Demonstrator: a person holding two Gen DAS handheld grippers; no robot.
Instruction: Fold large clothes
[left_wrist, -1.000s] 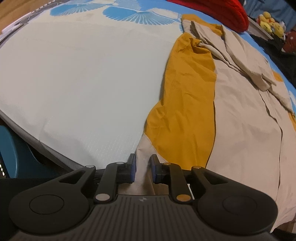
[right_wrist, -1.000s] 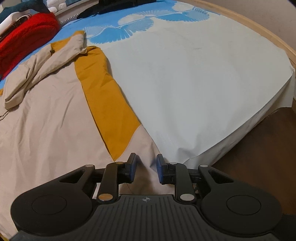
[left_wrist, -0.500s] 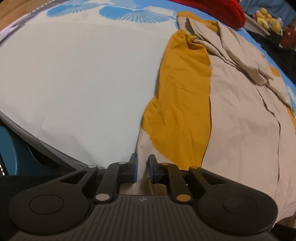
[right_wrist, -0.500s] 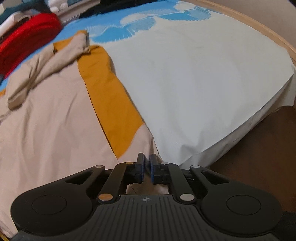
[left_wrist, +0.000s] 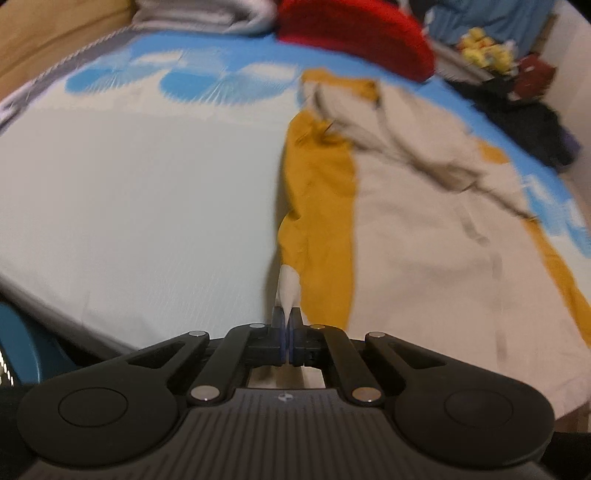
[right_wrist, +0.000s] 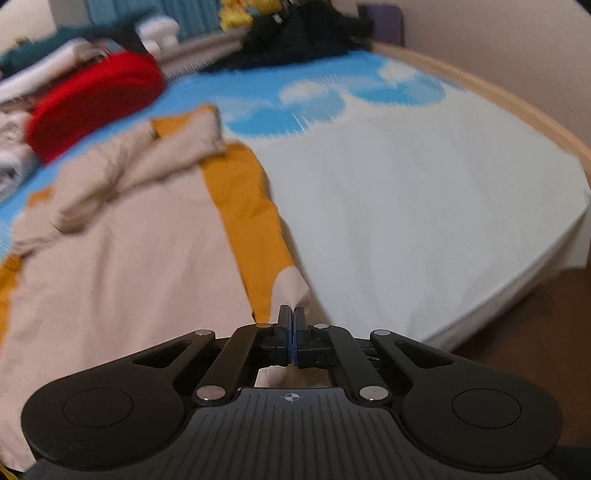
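Left hand-held gripper (left_wrist: 286, 320): jaws pinched closed on a beige hem corner of the garment (left_wrist: 417, 236), which lies ahead and right of it on the bed (left_wrist: 140, 192). Mustard side panel (left_wrist: 321, 206) runs straight ahead. Right hand-held gripper (right_wrist: 291, 320): jaws likewise closed on the other hem corner; garment ahead and left, bare sheet right. Red cushion (right_wrist: 92, 99) beyond.

Left tongs (left_wrist: 287, 320) and right tongs (right_wrist: 291, 320) are both clamped, fingertips pressed together.
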